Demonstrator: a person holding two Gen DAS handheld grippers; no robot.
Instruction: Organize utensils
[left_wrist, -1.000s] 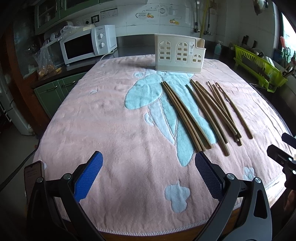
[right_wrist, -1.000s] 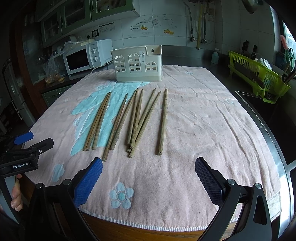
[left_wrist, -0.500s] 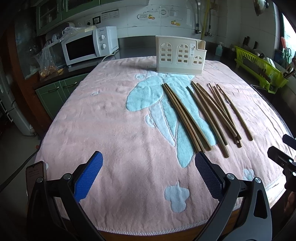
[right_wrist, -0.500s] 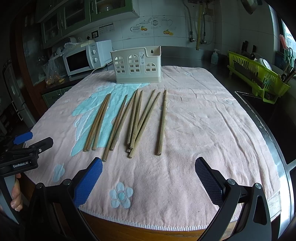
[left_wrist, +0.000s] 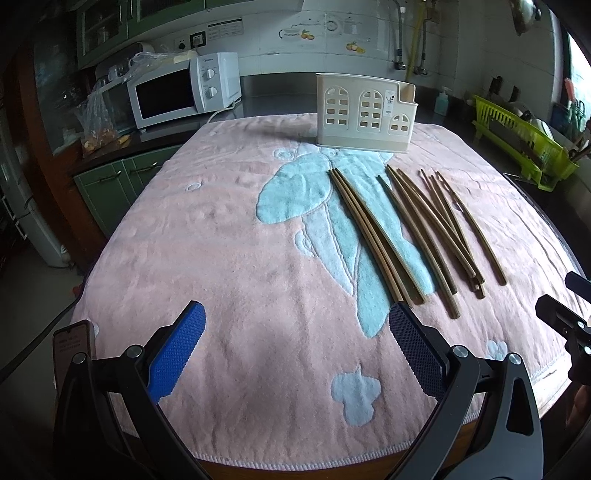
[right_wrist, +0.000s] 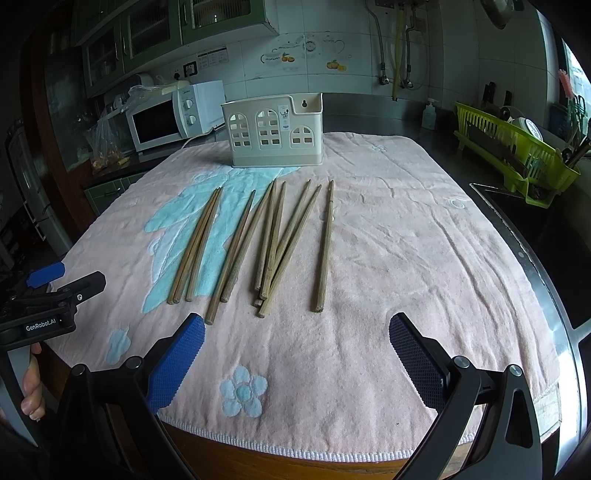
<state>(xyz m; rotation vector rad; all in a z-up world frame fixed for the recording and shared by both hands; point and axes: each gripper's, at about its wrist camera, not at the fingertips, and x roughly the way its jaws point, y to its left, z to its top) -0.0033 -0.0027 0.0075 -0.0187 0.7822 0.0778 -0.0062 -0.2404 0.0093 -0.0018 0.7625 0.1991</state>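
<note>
Both claws hang spread wide, empty: left gripper (left_wrist: 295, 339), right gripper (right_wrist: 297, 349), barely shifted from a second ago. Ahead, chopsticks (right_wrist: 273, 240) lie loose on the pink towel (right_wrist: 406, 258); the holder (right_wrist: 275, 131) behind looks empty, hard to tell.

Ten chopsticks (right_wrist: 325, 247), one holder (right_wrist: 275, 133), one towel (right_wrist: 406, 258).

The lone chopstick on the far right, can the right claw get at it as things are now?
Probably yes. The chopstick lies apart from the others on the towel, its near end just ahead of the open right claw, nothing between.
</note>
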